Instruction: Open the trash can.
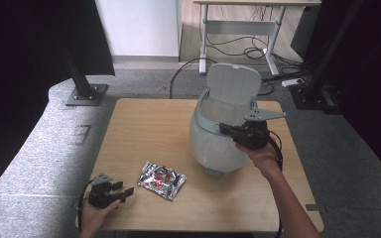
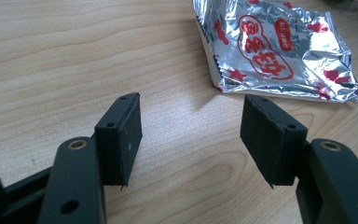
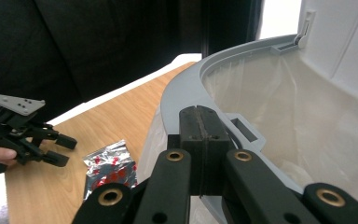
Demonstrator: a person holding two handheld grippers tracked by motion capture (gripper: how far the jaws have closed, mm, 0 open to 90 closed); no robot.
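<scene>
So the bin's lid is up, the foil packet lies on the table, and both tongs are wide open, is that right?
Not quite. The right tongs are shut, their jaws pressed together at the rim of the bin, as the right gripper view shows. The left tongs are open, facing the foil packet. The lid is up, and the packet lies on the table.
</scene>
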